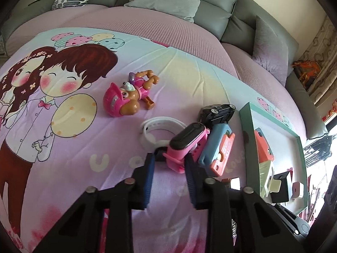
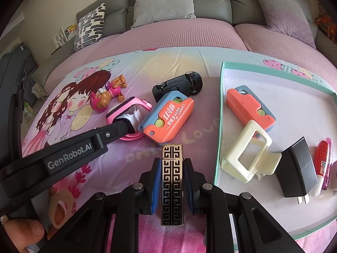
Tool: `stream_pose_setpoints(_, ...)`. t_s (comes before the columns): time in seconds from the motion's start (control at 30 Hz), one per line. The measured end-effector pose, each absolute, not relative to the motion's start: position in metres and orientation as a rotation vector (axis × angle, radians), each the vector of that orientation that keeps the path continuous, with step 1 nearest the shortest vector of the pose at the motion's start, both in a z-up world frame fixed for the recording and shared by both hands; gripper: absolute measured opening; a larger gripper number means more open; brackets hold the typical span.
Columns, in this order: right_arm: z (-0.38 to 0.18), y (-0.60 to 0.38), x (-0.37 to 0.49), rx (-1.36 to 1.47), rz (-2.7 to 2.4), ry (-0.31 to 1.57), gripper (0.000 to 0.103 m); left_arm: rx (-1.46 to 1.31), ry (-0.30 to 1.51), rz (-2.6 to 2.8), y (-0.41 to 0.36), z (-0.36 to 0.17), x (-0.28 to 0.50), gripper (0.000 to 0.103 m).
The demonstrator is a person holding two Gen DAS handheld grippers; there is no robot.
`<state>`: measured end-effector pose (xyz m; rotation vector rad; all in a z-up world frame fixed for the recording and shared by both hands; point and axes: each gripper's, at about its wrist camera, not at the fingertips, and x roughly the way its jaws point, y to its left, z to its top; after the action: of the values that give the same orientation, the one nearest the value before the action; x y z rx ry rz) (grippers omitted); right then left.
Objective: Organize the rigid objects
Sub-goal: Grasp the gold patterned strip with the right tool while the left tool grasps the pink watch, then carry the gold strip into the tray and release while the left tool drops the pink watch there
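Note:
My left gripper (image 1: 168, 160) is open with its fingers on either side of a pink smartwatch (image 1: 186, 142), which also shows in the right wrist view (image 2: 128, 113). My right gripper (image 2: 172, 164) is shut on a black-and-gold patterned lighter (image 2: 172, 179) and holds it above the bed. A blue-and-orange carrot knife toy (image 2: 168, 119) lies just right of the watch, an overturned black toy car (image 2: 179, 84) lies behind it, and a pink pup toy (image 1: 128, 92) lies farther left. A white strap (image 1: 155, 130) lies behind the watch.
A teal-rimmed white tray (image 2: 221, 97) stands to the right and holds a second orange knife toy (image 2: 248, 105), a cream clip (image 2: 246, 156), a black charger (image 2: 294, 168) and a red pen (image 2: 322, 158). Grey sofa cushions (image 2: 164, 2) line the back.

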<state>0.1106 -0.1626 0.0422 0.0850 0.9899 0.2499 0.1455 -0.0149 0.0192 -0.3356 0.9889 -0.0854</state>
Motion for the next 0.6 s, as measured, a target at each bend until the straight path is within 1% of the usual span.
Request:
stream_pose_setpoints(0.03, 0.042, -0.163, 0.110, 0.086, 0.250, 0.990, 0.022, -0.338, 0.988, -0.087, -0.015, 0.020, 0.145, 0.017)
stream_pose_setpoints(0.07, 0.042, -0.163, 0.110, 0.088, 0.251, 0.990, 0.022, -0.341, 0.987, -0.088, -0.014, 0.020, 0.145, 0.016)
stream_pose_setpoints(0.3, 0.044, -0.168, 0.110, 0.113, 0.243, 0.979, 0.022, -0.345, 0.962, -0.076, -0.008, 0.027, 0.142, 0.015)
stream_pose_setpoints(0.6, 0.060, -0.173, 0.106, 0.146, 0.257, 0.910, 0.022, -0.365, 0.908, -0.080, -0.002, 0.043, 0.137, 0.014)
